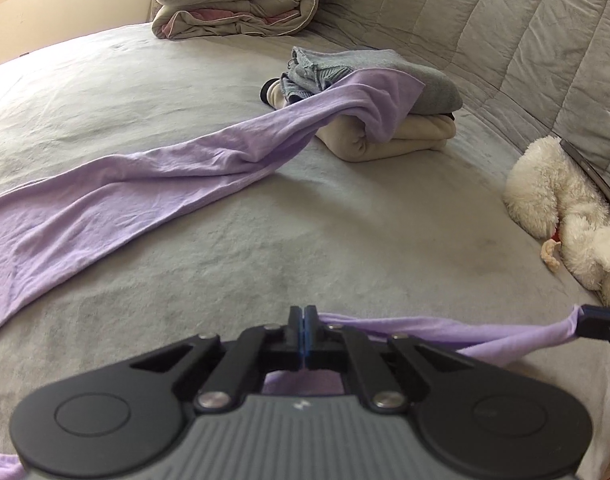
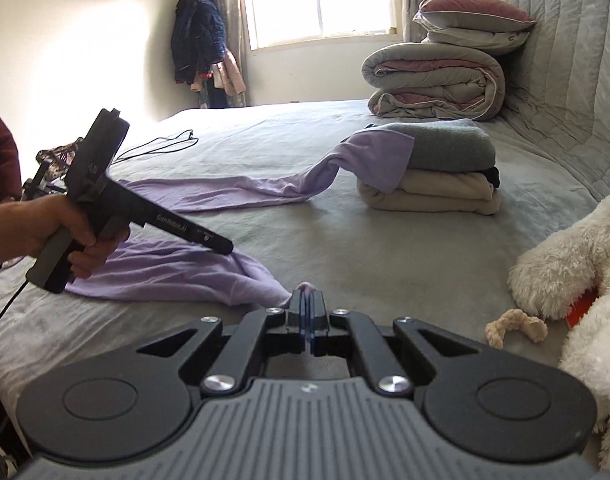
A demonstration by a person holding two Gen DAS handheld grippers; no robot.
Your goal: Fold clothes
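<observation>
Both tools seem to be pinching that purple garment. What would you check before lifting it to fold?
1. Left gripper shut on the purple garment: ok.
2. Right gripper shut on cloth: ok.
3. Edge between the two grips pulled straight: not ok, it sags.
4. Far end free: not ok, it is draped over the folded stack.
5. Plush toy off the garment: ok.
6. Which part of the garment each holds: cannot tell.

Lilac garment (image 1: 117, 184), thin, wrinkled, strung out across the grey bed (image 1: 345, 216). Far end draped over a folded stack (image 2: 445, 176) near the headboard.
</observation>
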